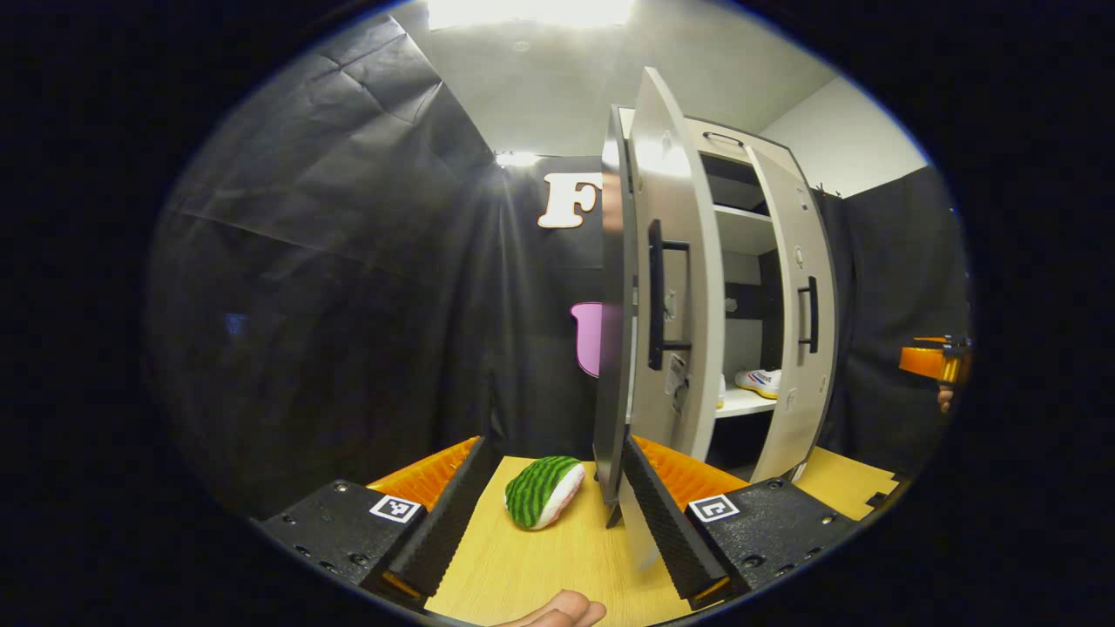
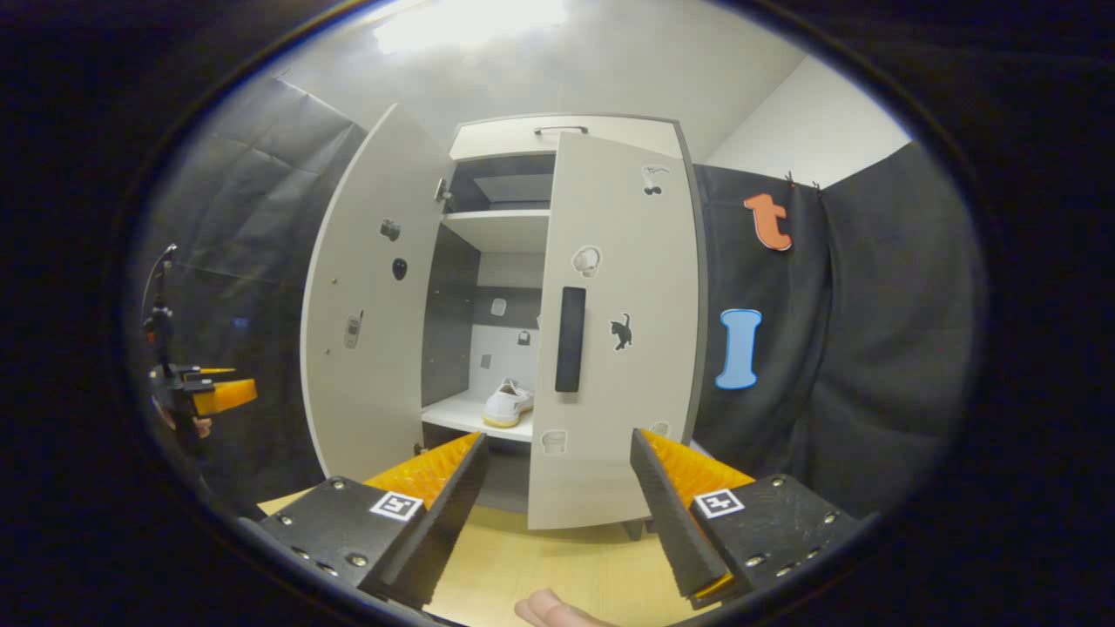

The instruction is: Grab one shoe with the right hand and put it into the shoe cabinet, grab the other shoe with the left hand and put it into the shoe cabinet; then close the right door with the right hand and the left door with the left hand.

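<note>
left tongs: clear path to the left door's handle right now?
Probably yes. The left tongs stand open right by the left door, its edge near one finger; the handle sits higher on the outer face, with nothing between.

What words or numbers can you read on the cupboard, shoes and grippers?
None can be read.
White shoe cabinet's right door: picture stickers like a black cat, no words.
Paper tag on the near door: too blurred.
White shoe: side marks too small.
Square black-and-white marker on right gripper: pattern, not letters.
</note>
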Demonstrator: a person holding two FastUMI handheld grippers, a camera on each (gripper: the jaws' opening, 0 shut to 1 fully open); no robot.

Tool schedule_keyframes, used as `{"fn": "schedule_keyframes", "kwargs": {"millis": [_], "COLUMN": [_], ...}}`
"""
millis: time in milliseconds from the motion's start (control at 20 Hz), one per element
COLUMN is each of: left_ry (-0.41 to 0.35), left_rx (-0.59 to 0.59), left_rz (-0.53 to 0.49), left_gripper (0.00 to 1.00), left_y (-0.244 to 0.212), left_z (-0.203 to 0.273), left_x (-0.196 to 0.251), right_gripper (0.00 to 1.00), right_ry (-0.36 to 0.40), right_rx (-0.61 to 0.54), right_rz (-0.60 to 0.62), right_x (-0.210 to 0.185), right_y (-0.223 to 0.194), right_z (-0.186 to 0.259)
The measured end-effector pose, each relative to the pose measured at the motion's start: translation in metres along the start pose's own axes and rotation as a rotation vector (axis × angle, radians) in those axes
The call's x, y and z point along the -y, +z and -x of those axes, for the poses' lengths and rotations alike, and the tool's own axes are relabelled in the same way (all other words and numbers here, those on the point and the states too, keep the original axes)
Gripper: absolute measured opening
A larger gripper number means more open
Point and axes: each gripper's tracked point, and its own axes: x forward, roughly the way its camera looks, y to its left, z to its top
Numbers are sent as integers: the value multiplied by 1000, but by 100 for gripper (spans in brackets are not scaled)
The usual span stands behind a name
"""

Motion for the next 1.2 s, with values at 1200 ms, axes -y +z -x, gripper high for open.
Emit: {"fn": "schedule_keyframes", "kwargs": {"millis": [1200], "left_ry": [-151], "left_rx": [-201], "left_rz": [82], "left_gripper": [95], "left_y": [-20], "left_z": [-92], "left_x": [56], "right_gripper": [98], "right_ry": [32], "right_rx": [65], "right_rz": [-1], "right_x": [-7], "right_y": [3], "right_z": [42]}}
